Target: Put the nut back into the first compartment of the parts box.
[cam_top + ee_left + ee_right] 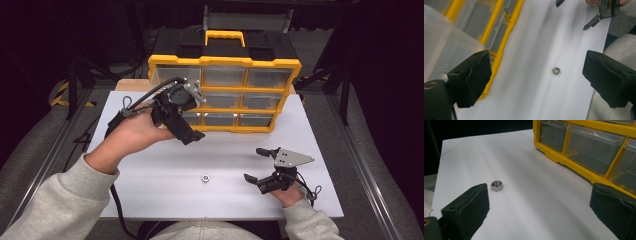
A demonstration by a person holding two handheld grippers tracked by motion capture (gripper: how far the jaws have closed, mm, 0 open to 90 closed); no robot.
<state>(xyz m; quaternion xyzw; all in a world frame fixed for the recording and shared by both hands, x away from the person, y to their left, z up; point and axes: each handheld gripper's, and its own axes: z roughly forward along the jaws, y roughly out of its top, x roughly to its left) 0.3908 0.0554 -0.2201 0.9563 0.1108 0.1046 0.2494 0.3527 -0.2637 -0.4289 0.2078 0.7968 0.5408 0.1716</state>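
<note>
Steel-coloured small hexagonal metal nut (204,177) is seen lying flat on the white rectangular tabletop (165,190), lower centre of the high view, untouched. It is placed between the two tools, well apart from the left one and nearer the right one. The left gripper (186,134) is held in the left hand (131,134) at centre left of the high view, raised off the table and in front of the yellow plastic organiser with clear drawers (225,90), jaws pointed down toward the tabletop. In the left gripper view its jaws are seen wide apart with nothing between the pads; the nut (556,70) is framed in the gap, lying on the table farther off, and the organiser (499,50) is blurred at upper left. The right gripper (255,164) is held low at lower right of the high view, close to the table, jaws spread wide and empty. In the right gripper view the nut (497,185) is seen just beyond the left-hand pad, not touched, with the organiser (584,147) at upper right. Grey sleeves (55,205) are seen at the bottom edge.
</note>
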